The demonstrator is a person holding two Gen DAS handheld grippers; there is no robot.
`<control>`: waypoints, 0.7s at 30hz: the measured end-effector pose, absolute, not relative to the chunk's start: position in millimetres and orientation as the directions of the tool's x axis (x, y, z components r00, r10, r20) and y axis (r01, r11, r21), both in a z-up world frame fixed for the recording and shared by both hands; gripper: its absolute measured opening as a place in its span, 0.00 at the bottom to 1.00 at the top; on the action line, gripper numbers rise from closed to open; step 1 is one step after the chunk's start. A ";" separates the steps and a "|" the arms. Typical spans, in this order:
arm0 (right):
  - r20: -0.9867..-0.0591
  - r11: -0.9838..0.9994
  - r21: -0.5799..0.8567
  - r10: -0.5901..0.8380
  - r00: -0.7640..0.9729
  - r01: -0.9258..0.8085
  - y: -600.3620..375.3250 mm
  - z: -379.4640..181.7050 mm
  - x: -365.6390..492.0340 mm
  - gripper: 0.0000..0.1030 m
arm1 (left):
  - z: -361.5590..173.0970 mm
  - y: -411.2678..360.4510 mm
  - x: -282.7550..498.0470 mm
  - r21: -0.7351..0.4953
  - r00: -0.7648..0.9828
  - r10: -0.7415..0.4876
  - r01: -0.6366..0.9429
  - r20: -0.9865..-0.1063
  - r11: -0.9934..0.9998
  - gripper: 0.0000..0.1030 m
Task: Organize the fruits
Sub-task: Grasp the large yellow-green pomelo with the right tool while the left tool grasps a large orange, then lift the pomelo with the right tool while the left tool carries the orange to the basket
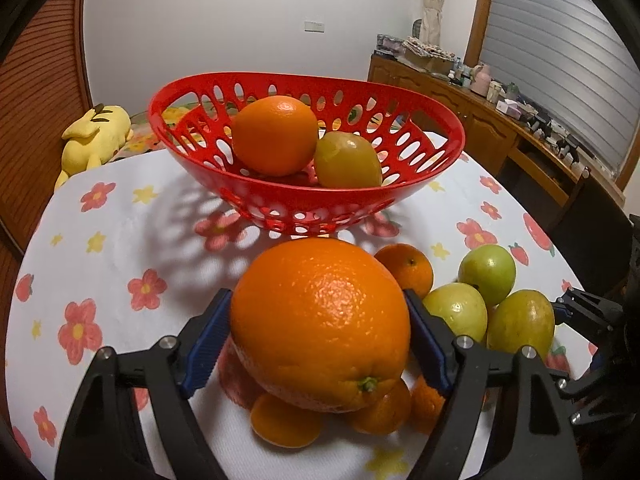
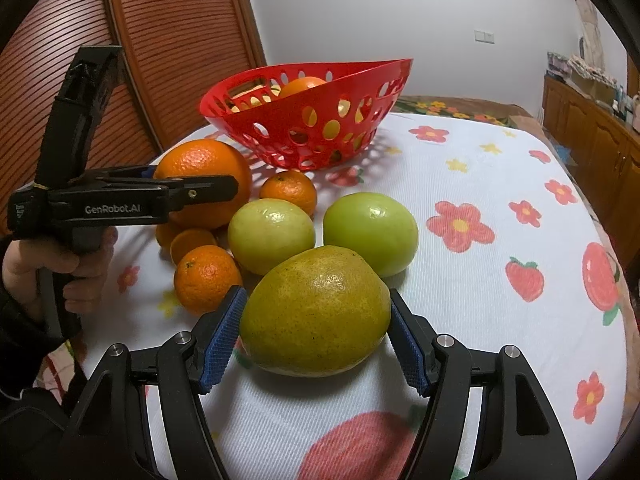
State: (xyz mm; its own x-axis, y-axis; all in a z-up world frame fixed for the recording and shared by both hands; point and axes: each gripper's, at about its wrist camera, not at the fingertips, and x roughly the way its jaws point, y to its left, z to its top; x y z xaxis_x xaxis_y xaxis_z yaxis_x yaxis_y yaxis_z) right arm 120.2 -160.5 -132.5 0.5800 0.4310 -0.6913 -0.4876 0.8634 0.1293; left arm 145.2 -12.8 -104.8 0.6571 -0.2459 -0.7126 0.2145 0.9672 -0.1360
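My left gripper (image 1: pixel 318 336) is shut on a large orange (image 1: pixel 320 322) and holds it just above several small mandarins (image 1: pixel 286 420); it also shows in the right wrist view (image 2: pixel 200 178). A red perforated basket (image 1: pixel 432 176) stands beyond, holding an orange (image 1: pixel 274 134) and a yellow-green fruit (image 1: pixel 346 160). My right gripper (image 2: pixel 316 336) has its jaws around a yellow-green citrus (image 2: pixel 316 312) that rests on the cloth, pads at its sides. Two green fruits (image 2: pixel 272 236) (image 2: pixel 370 232) and mandarins (image 2: pixel 206 278) lie behind it.
A white tablecloth (image 2: pixel 500 320) with flower and strawberry prints covers the table. A yellow plush toy (image 1: pixel 94 140) lies at the far left edge. A wooden sideboard (image 1: pixel 500 128) with clutter runs along the right wall. A slatted wooden door (image 2: pixel 160 60) stands at the left.
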 end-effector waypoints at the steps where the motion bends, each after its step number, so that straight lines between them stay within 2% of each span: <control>1: -0.691 0.864 0.131 0.431 0.581 -0.486 -161.4 -131.5 120.7 0.69 | -104.0 -12.0 143.6 -0.139 0.660 -0.248 0.214 -0.709 0.967 0.79; 10: -0.671 0.869 0.134 0.433 0.602 -0.476 -171.2 -116.5 124.8 0.69 | -91.1 -7.6 132.8 -0.169 0.686 -0.276 0.221 -0.673 0.961 0.78; 21: -0.640 0.869 0.091 0.424 0.640 -0.486 -175.6 -84.3 128.5 0.69 | -51.5 -2.4 116.2 -0.179 0.743 -0.305 0.247 -0.596 0.952 0.78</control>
State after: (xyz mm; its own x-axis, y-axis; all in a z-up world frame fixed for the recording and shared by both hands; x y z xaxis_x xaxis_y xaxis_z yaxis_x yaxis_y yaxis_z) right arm 128.5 -175.6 -84.3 0.6402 0.4244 -0.6404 -0.4855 0.8695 0.0908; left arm 116.2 -2.4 -51.5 0.7432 -0.3046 -0.5958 0.2468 0.9524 -0.1790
